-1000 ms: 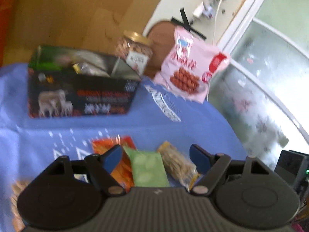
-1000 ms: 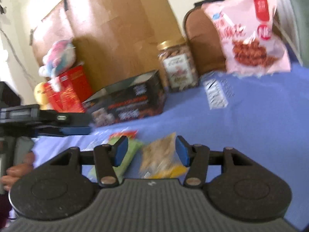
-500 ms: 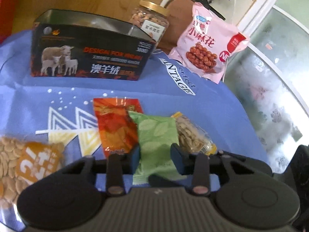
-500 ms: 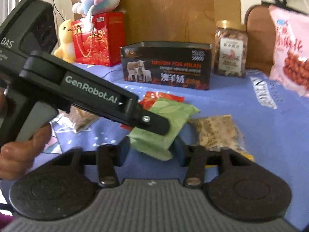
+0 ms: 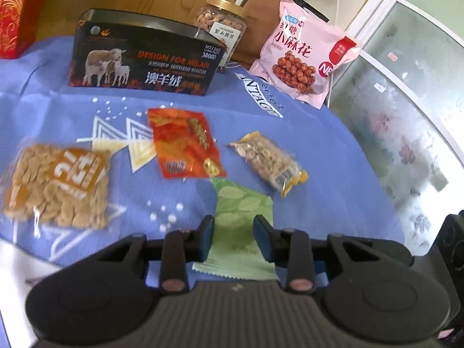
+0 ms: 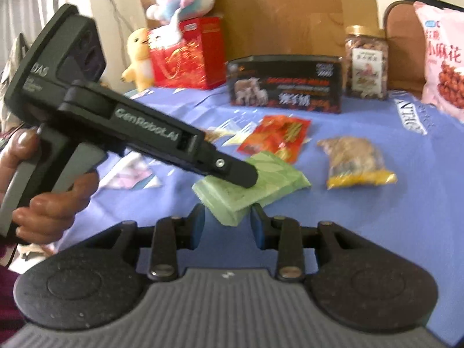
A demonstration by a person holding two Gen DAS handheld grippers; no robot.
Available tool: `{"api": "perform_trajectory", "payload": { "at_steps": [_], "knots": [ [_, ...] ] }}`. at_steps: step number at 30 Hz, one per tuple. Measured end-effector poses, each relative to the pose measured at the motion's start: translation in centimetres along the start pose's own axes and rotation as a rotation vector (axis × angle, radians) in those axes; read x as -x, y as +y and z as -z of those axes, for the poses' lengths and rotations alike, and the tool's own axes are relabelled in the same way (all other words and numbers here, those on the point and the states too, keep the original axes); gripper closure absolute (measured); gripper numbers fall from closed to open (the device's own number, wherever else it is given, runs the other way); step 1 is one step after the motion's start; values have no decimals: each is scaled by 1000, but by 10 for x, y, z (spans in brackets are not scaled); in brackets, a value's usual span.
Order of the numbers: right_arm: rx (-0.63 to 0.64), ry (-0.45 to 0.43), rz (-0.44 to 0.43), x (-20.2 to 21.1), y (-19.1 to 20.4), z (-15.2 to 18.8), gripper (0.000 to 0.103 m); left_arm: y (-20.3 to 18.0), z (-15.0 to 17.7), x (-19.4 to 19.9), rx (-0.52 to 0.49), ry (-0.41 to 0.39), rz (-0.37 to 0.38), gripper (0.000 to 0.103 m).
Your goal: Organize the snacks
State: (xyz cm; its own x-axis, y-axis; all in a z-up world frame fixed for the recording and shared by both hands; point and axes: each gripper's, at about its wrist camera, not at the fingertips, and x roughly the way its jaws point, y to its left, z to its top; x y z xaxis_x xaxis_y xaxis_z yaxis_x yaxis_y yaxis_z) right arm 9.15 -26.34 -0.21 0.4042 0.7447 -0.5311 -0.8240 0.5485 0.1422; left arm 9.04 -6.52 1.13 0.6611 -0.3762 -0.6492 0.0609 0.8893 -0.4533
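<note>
My left gripper [image 5: 233, 230] is shut on a green leaf-print snack packet [image 5: 242, 211] and holds it just above the blue cloth; it also shows in the right wrist view [image 6: 269, 179], pinched by the left gripper's fingers [image 6: 232, 171]. My right gripper [image 6: 227, 221] is open, its pads on either side of the packet's near corner, with nothing gripped. An orange-red packet [image 5: 184, 148], a clear nut packet [image 5: 269, 161] and a clear bag of seeds [image 5: 58, 181] lie on the cloth. A black open tin box [image 5: 142, 66] stands at the back.
A nut jar [image 5: 221, 26] and a pink snack bag [image 5: 304, 55] stand behind the box, against a chair back [image 6: 403, 43]. A red gift bag [image 6: 188, 55] with plush toys is at the back left. The table's edge and frosted glass [image 5: 406, 121] are on the right.
My left gripper has lifted the green packet off the pile and drawn it back toward me. The orange-red and nut packets stay on the cloth. My right gripper stays open near the packet.
</note>
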Motion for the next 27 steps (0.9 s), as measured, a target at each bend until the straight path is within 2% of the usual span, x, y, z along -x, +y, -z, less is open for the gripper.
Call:
{"api": "perform_trajectory", "payload": {
  "at_steps": [7,11,21,25,27],
  "knots": [
    [-26,-22,53,6,-1,2,63,-6,9,29,-58,-93,-130,71],
    [-48,-42,75,9,1,7,60,-5,13,39,-67,-118,-198,69],
    [-79,-59,98,10,3,12,52,9,26,40,-67,-113,-290,66],
    [-97,-75,113,11,3,15,41,12,28,39,-68,-118,-302,64],
    [-106,-94,121,12,3,17,40,13,29,39,-68,-124,-300,63]
  ]
}}
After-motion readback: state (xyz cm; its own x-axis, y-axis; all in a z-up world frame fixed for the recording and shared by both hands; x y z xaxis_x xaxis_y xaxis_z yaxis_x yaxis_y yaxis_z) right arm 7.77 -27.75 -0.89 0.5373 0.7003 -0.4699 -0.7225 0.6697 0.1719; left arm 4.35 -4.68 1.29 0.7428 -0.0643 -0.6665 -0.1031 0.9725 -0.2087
